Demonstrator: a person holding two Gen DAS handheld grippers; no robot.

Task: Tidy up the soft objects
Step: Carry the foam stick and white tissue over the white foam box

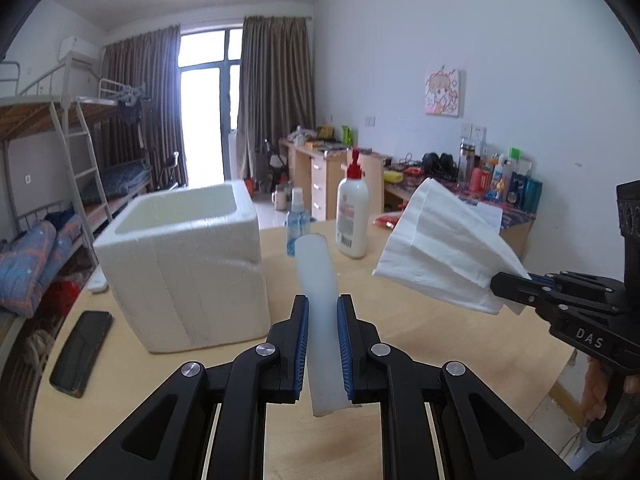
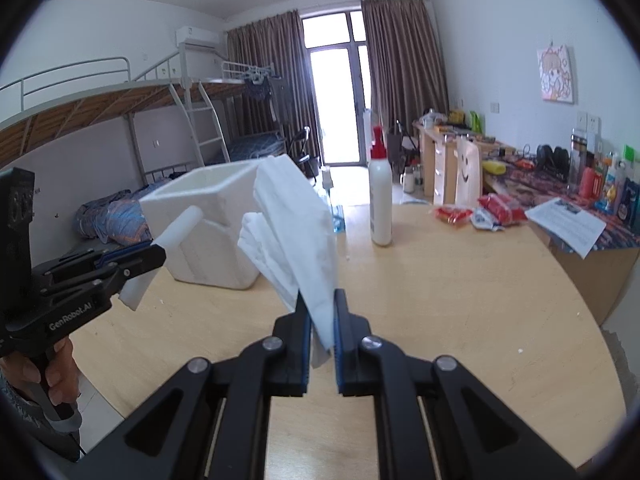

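Left gripper (image 1: 323,312): jaws clamped on a pale foam strip (image 1: 318,280), lifted clear of the desk (image 1: 440,344), strip jutting forward toward the white foam box (image 1: 184,264). Right gripper (image 2: 322,312): jaws pinched on folded white tissue (image 2: 296,236), held in the air above the desk, fanning up and leftward. Foam box open-topped, near the desk's far left corner. White lotion bottle (image 1: 352,216) and small blue spray bottle (image 1: 297,220) upright at the far edge, beside the box. Black remote (image 1: 82,352) flat near the left edge.
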